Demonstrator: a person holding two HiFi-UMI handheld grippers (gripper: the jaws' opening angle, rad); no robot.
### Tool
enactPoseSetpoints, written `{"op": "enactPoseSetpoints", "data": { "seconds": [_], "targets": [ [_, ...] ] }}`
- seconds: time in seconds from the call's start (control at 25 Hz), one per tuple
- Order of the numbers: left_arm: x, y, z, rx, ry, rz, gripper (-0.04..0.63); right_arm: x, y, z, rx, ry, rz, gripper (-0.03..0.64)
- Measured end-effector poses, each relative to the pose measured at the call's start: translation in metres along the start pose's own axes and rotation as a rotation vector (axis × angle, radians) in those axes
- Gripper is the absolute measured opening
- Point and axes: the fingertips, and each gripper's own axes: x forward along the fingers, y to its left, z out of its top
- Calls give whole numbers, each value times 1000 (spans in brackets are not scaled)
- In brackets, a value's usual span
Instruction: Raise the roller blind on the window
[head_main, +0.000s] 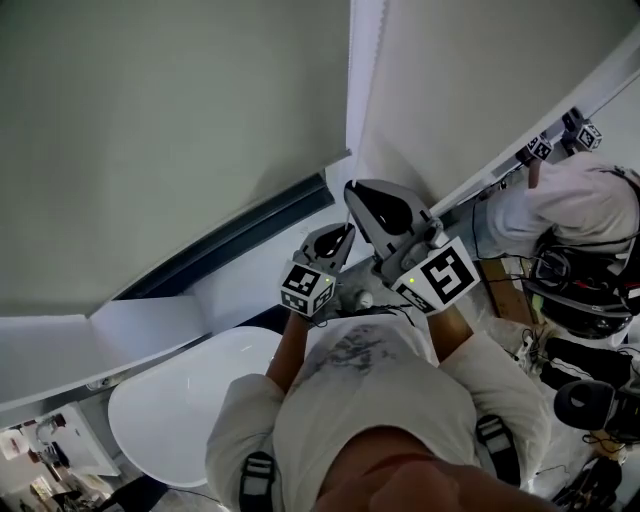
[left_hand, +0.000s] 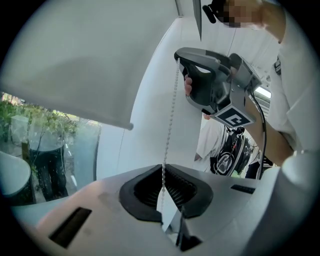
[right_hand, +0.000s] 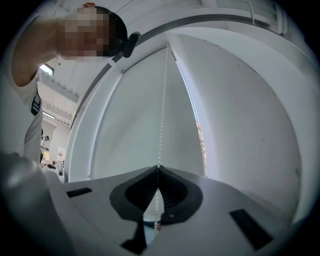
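Head view put my two grippers closest, side by side in front of my chest and pointed at the window. My left gripper sat the lower of the two. In the left gripper view its jaws were pinched together on the chain, with the beads running up out of the closed tips. My right gripper sat just above it, and the left gripper view showed that same strand rising straight to its tips. In the right gripper view those jaws were likewise closed tight on the chain, which hung out below the pads and ran on upward beside the blind. A round white table lay below my left arm. Beyond the grippers hung the blind, pale and flat, covering the upper part of the window. In the left gripper view, glass and green plants showed beneath its rail. Off to my right, a second person in white was by the wall.
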Motion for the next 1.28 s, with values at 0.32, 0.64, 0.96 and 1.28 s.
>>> {"op": "enactPoseSetpoints", "data": {
  "seconds": [0.32, 0.64, 0.96, 1.28],
  "targets": [
    [3, 8, -35, -11, 31, 8, 17, -7, -2, -34, 24, 36, -1, 61],
    [14, 12, -74, -17, 87, 19, 17, -13, -2, -72, 31, 94, -3, 61],
    [16, 19, -96, -32, 123, 33, 17, -18, 0, -92, 39, 121, 4, 61],
    [1, 14, -101, -35, 164, 43, 18, -24, 9, -99, 35, 142, 4, 61]
  ]
}}
